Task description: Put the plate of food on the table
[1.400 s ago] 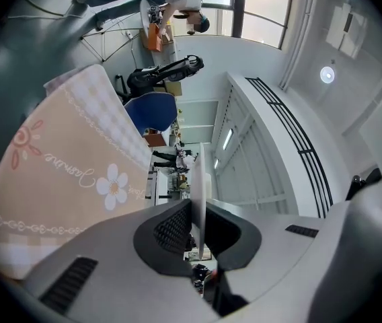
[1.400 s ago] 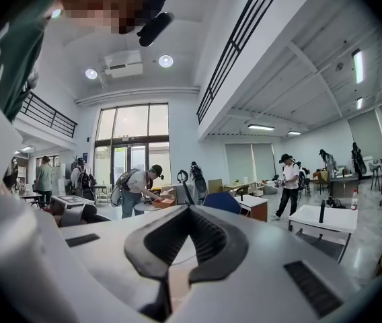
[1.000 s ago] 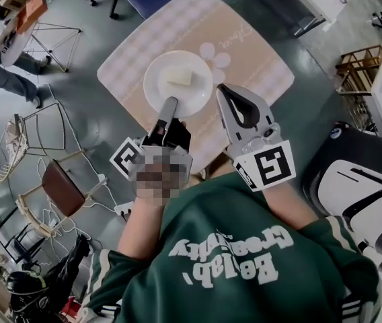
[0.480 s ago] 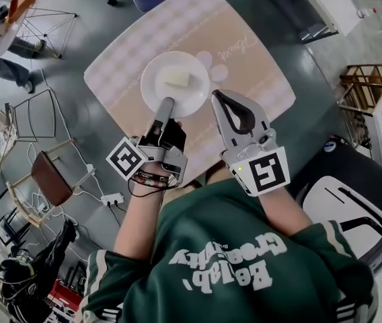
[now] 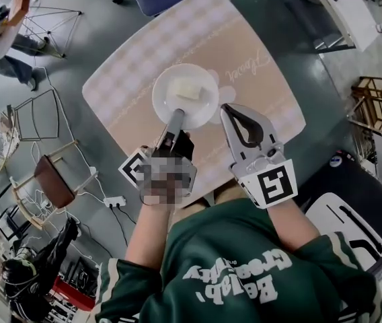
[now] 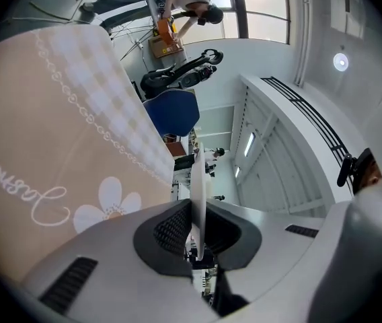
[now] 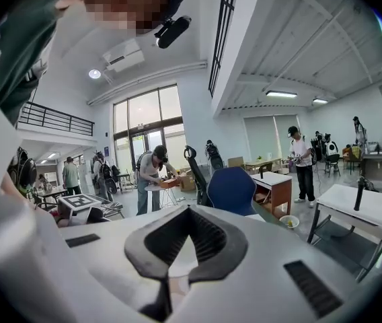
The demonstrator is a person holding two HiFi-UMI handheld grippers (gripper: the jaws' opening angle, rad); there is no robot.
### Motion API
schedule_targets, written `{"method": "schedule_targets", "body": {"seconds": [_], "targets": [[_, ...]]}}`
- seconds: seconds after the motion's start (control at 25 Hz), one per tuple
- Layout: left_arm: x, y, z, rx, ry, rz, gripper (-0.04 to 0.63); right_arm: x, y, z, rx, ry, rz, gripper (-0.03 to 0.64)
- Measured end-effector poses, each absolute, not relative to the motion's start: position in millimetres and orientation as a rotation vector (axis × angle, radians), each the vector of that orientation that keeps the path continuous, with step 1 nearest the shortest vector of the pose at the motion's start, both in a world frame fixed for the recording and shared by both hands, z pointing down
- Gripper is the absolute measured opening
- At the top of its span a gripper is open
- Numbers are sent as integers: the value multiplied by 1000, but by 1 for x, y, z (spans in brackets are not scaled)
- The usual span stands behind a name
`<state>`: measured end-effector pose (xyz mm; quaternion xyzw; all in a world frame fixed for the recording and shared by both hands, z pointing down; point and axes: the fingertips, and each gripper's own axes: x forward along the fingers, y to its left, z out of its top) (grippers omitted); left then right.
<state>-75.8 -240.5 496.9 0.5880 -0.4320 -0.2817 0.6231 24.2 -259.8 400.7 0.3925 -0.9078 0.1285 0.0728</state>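
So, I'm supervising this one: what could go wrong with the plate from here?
The left hand-held gripper grips the plate only at one side of its rim, so it could tip or slip. The food lies loose and might slide off. The right hand-held gripper, shut beside it, gives no support.

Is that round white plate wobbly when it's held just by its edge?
Probably stiff: the round white plate looks flat though the left gripper pinches only its rim. Held at one edge, it may tip easily. The pale food block could slide on it.
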Motion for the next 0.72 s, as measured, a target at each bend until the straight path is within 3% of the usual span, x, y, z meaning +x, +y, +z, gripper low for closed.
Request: {"method": "schedule_targets", "body": {"seconds": [0.72], "targets": [[-55, -288, 561, 1310, -1020, -591, 29, 31, -315, 451, 1142, -2711, 485, 12]]}}
